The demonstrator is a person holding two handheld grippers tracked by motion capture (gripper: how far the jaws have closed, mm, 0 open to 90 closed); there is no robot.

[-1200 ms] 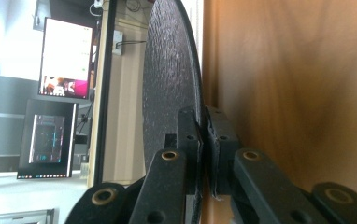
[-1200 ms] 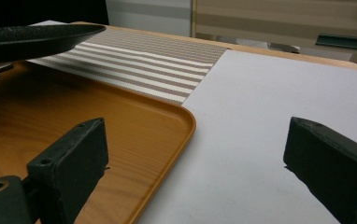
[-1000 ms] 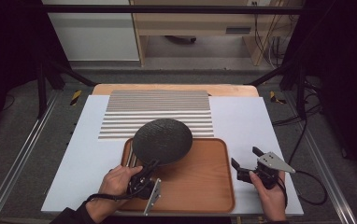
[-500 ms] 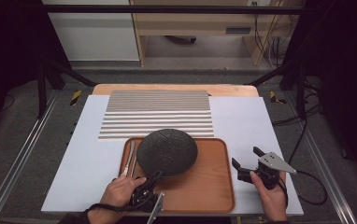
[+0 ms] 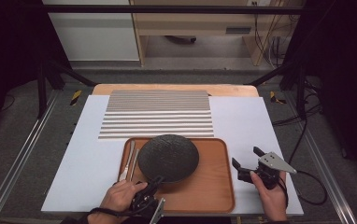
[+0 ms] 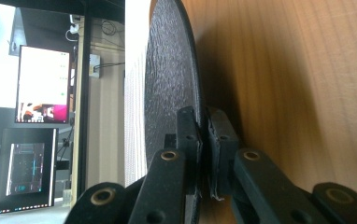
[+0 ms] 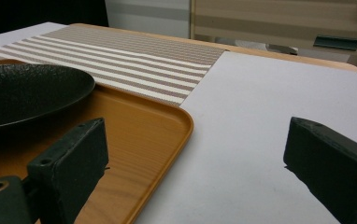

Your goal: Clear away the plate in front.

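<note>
Left claw (image 6: 203, 140) clamps near rim of black plate (image 5: 168, 157) over wooden tray (image 5: 214, 186); right claw (image 5: 246, 164) wide open, empty, beside tray.

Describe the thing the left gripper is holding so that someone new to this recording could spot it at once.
Start at the white table top and find the wooden tray near its front edge. On the tray's left half is a round black plate, its near rim pinched by the left gripper. Unlike the pale cutlery beside it, it is dark, wide and rough-textured.
</note>
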